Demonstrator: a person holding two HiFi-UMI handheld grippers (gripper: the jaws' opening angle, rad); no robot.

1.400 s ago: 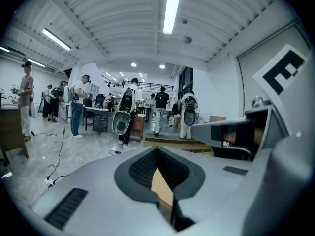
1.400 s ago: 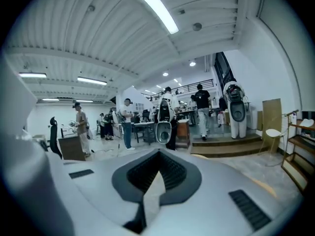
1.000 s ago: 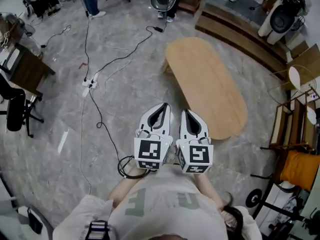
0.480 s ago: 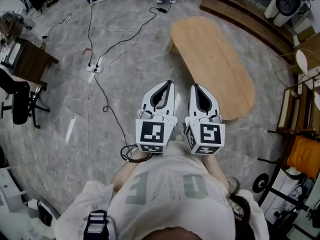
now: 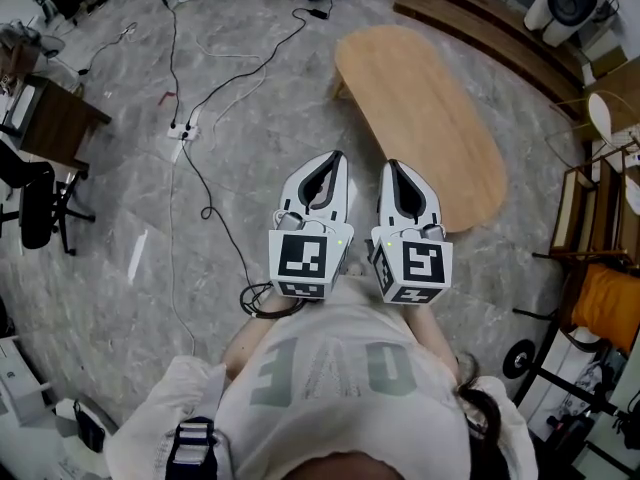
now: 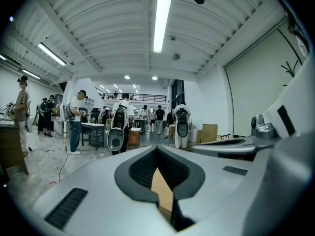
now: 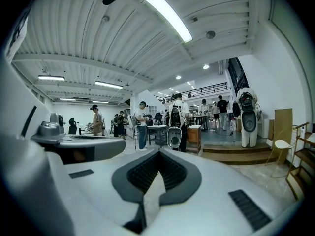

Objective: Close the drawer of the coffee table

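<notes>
Pale wood, oval top: the coffee table (image 5: 420,118) stands on the grey marble floor (image 5: 120,268), and nobody is touching it.
Both tools are up at the person's chest, side by side, pointing out across the room and close to level. Left gripper (image 5: 335,158): jaws pressed together at the tips, nothing between them. Right gripper (image 5: 392,165): same story, jaws closed tip to tip and empty. The coffee table lies ahead and to the right of the pair, its near end close beside the right gripper as seen from above, yet apart from both. Its drawer can't be made out from this angle. Black cables (image 5: 205,213) trail over the floor on the left, running up to a white power strip (image 5: 181,130).
</notes>
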